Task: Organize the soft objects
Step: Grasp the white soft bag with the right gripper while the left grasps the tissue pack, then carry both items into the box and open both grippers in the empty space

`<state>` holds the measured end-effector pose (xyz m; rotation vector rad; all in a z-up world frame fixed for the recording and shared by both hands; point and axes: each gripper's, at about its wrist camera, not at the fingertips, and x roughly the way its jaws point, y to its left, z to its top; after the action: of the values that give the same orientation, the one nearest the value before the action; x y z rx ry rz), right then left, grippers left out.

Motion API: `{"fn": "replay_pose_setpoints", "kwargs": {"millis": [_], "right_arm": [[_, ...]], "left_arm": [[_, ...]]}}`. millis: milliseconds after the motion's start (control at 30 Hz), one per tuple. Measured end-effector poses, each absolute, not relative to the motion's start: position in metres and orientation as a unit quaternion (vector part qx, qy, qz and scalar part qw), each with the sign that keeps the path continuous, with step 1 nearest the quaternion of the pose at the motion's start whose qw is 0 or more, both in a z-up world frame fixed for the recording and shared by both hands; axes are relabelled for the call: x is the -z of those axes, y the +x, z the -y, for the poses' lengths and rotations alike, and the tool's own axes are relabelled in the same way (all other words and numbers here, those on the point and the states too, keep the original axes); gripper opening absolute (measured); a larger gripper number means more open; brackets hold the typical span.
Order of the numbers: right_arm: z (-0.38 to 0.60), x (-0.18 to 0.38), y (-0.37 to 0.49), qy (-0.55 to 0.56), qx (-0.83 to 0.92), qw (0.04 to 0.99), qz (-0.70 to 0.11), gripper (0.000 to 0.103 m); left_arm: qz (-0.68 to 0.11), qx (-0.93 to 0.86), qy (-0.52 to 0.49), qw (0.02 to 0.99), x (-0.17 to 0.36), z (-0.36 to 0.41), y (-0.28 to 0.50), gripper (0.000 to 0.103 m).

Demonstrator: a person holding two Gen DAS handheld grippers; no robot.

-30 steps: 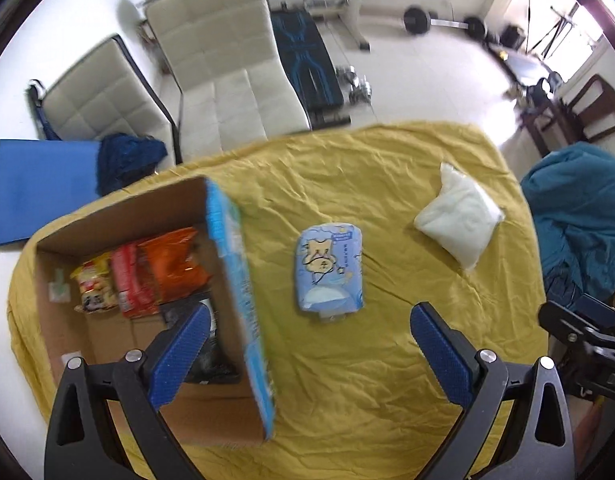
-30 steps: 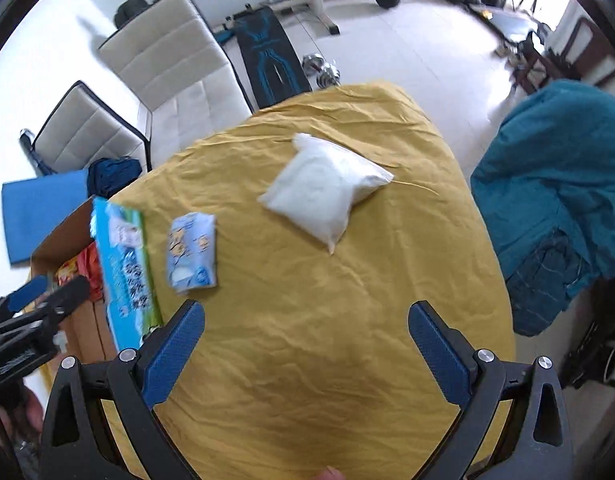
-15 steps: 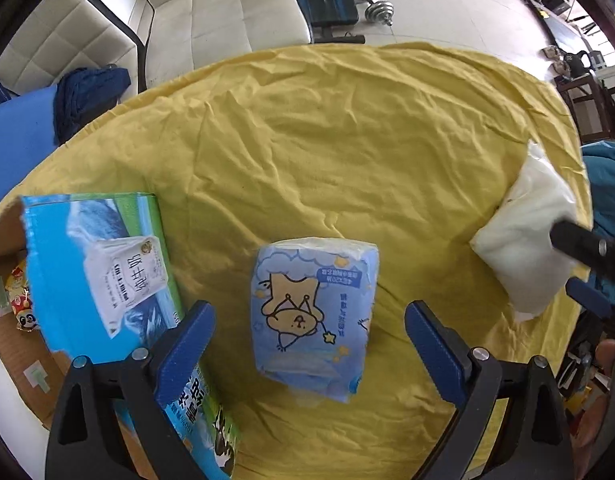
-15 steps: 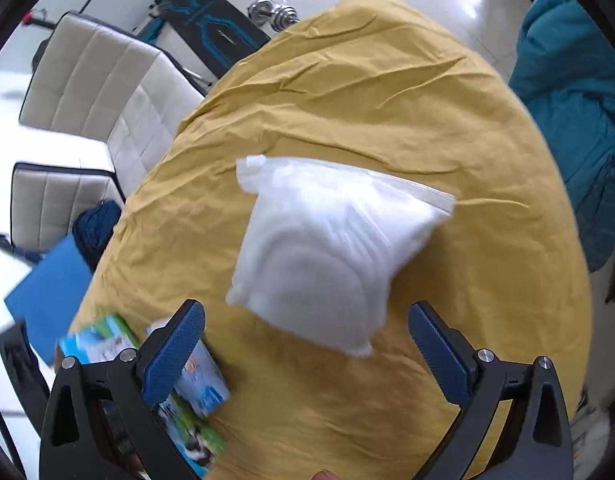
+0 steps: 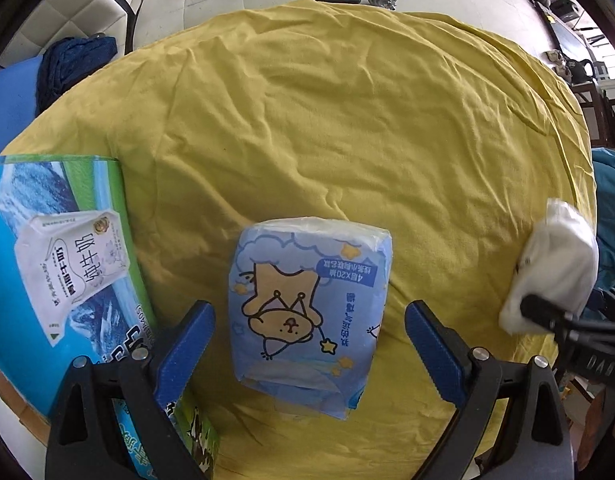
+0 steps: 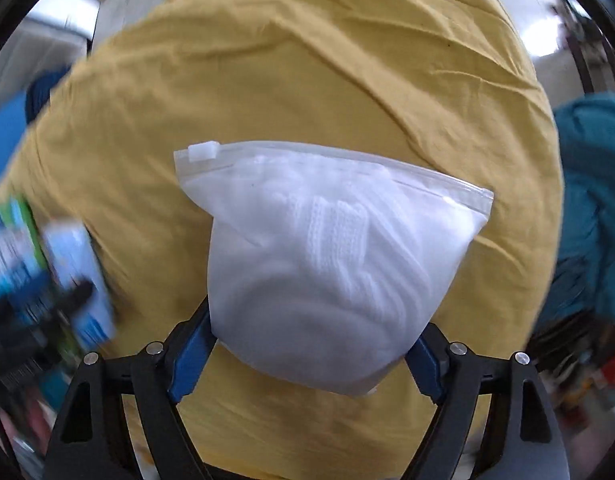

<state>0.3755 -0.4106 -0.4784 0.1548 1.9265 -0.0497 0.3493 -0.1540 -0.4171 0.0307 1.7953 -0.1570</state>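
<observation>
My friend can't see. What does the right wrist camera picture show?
A white zip bag of knitted fabric lies on a yellow cloth, between the right gripper's open blue fingers.

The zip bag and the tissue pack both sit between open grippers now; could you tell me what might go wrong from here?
1. The right gripper stands open around the rounded bottom of the white zip bag; a pinch on that bulging film could slip off.
2. The left gripper flanks the blue tissue pack, and its left finger is close to the milk carton box, so closing or lifting might snag it.
3. The yellow cloth is wrinkled and could be pinched too.
</observation>
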Motion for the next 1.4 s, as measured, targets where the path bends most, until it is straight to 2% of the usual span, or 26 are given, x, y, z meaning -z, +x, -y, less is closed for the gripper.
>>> {"fn": "replay_pose_setpoints", "kwargs": {"millis": [100, 167, 200, 300, 500, 533, 600, 867, 1400], "right_arm": [[0.414, 0.475, 0.370, 0.065, 0.014, 0.574, -0.816, 0.087], [0.420, 0.472, 0.370, 0.094, 0.021, 0.586, -0.805, 0.097], [0.422, 0.470, 0.371, 0.108, 0.026, 0.595, -0.796, 0.099], [0.428, 0.471, 0.372, 0.147, 0.044, 0.609, -0.778, 0.100], [0.429, 0.485, 0.370, 0.168, 0.081, 0.604, -0.775, 0.097], [0.430, 0.488, 0.367, 0.166, 0.088, 0.603, -0.776, 0.090], [0.430, 0.491, 0.366, 0.169, 0.094, 0.604, -0.773, 0.088], [0.410, 0.486, 0.360, 0.145, 0.103, 0.623, -0.762, 0.071], [0.357, 0.399, 0.299, 0.134, 0.055, 0.677, -0.722, 0.066]], "left_arm": [[-0.783, 0.070, 0.007, 0.618, 0.427, 0.150, 0.347, 0.097], [-0.783, 0.073, 0.004, 0.618, 0.431, 0.146, 0.350, 0.077], [-0.782, 0.073, 0.002, 0.619, 0.433, 0.146, 0.350, 0.063], [-0.782, 0.067, 0.008, 0.619, 0.438, 0.148, 0.347, 0.055], [-0.769, 0.059, 0.002, 0.636, 0.435, 0.147, 0.341, 0.050], [-0.768, 0.059, 0.001, 0.638, 0.435, 0.147, 0.339, 0.049], [-0.766, 0.058, 0.001, 0.641, 0.433, 0.147, 0.334, 0.047], [-0.747, 0.054, 0.023, 0.663, 0.418, 0.151, 0.325, 0.040], [-0.673, 0.092, 0.039, 0.732, 0.320, 0.163, 0.267, 0.040]]}}
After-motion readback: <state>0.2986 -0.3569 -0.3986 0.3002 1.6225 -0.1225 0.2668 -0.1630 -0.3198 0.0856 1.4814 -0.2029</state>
